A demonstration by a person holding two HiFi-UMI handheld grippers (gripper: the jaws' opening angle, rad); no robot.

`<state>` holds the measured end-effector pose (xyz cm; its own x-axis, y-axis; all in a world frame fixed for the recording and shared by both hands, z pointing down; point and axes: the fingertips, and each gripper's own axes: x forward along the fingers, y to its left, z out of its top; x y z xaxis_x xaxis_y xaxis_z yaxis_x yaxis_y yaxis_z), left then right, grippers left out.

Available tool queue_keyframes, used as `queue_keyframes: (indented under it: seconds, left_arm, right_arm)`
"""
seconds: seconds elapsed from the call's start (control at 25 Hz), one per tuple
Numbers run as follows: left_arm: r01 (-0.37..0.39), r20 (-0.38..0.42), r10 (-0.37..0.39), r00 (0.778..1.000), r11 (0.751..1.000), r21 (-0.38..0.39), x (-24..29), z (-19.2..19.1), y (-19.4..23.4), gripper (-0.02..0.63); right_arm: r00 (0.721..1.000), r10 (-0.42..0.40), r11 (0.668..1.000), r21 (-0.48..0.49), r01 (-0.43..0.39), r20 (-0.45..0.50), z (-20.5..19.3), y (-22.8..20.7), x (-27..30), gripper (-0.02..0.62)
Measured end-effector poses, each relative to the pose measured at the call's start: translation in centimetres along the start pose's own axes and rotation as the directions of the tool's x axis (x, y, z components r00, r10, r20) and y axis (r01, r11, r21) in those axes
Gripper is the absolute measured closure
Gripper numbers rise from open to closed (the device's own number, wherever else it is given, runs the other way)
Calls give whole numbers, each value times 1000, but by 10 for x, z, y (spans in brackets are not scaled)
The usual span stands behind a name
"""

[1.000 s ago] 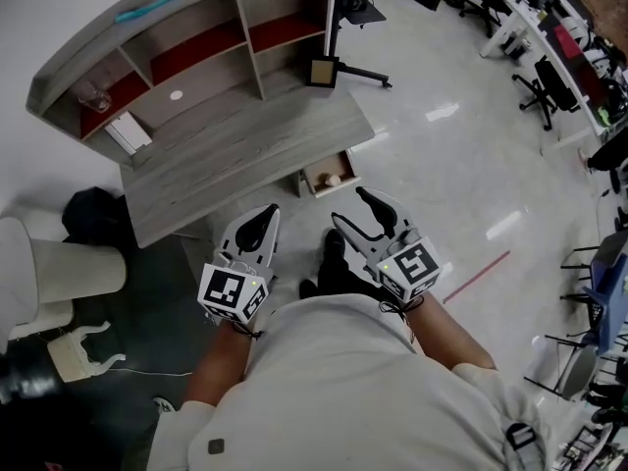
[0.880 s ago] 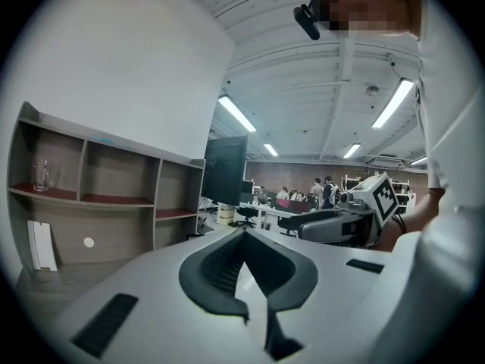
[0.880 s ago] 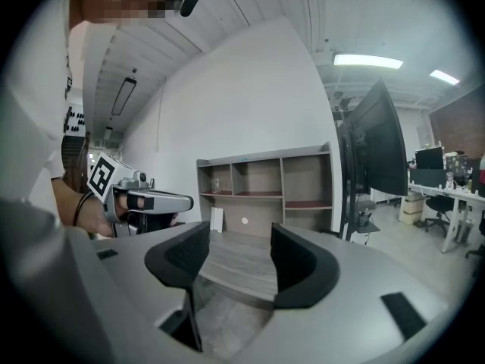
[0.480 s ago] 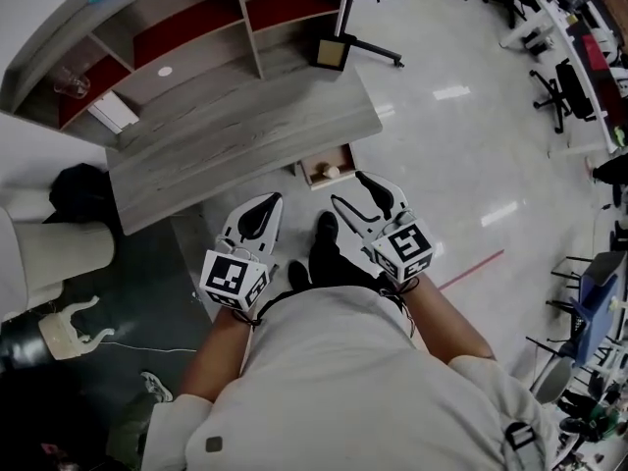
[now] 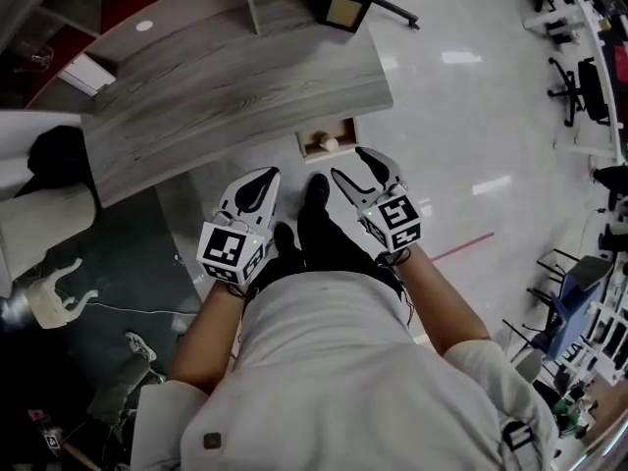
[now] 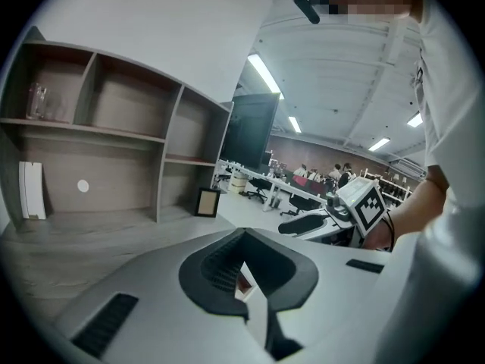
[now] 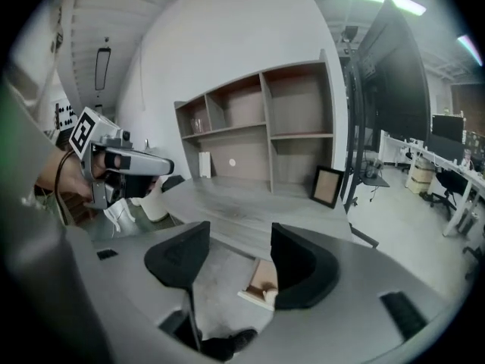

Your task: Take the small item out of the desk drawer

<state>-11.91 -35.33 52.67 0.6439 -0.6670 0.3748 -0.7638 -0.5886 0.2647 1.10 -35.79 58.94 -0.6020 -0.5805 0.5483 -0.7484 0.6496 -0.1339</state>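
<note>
My right gripper, jaws spread and empty, now hangs just short of the small open wooden drawer below the front edge of the grey wood-grain desk, where the small pale round item lies inside. My left gripper stays clenched on nothing, further back from the desk. A second ago the drawer sat well ahead; I have closed in, so the reach can likely begin

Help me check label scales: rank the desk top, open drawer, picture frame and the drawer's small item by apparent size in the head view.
1. Desk top, largest.
2. Open drawer and picture frame: too alike to rank.
3. Small pale item in the drawer, smallest.
</note>
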Motion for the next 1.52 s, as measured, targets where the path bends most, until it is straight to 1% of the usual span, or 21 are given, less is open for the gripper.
queue_keyframes:
  seconds: [0.16, 0.4, 0.6, 0.8, 0.92, 1.12, 1.2, 1.36, 1.52]
  left_arm:
    - [-8, -61, 9, 998, 1000, 21, 22, -29, 16, 595]
    - [-2, -123, 0, 992, 1000, -16, 52, -71, 30, 595]
    - [30, -178, -37, 983, 999, -41, 80, -107, 37, 595]
    - [25, -220, -37, 975, 998, -59, 107, -135, 54, 595]
    - [22, -248, -39, 968, 997, -70, 121, -157, 61, 595]
    - [34, -294, -61, 954, 995, -97, 147, -191, 66, 595]
    - [40, -309, -69, 949, 994, -101, 154, -199, 65, 595]
    - [42, -318, -74, 945, 993, -106, 165, -209, 67, 595]
    - [30, -329, -64, 942, 994, -109, 174, -218, 67, 595]
  right_arm:
    - [997, 16, 1000, -5, -17, -73, -36, -13, 32, 337]
    - [986, 33, 999, 47, -26, -165, -95, -37, 73, 337]
    - [971, 50, 995, 98, -28, -235, -140, -51, 106, 337]
    - [955, 54, 994, 108, -23, -291, -175, -67, 141, 337]
    - [940, 56, 993, 116, -18, -336, -203, -73, 157, 337]
    - [920, 72, 981, 196, 5, -386, -242, -89, 185, 337]
    - [911, 75, 978, 208, 12, -406, -254, -93, 193, 337]
    - [889, 81, 982, 191, 8, -451, -271, -93, 211, 337]
    - [853, 77, 988, 153, 4, -516, -288, -93, 226, 337]
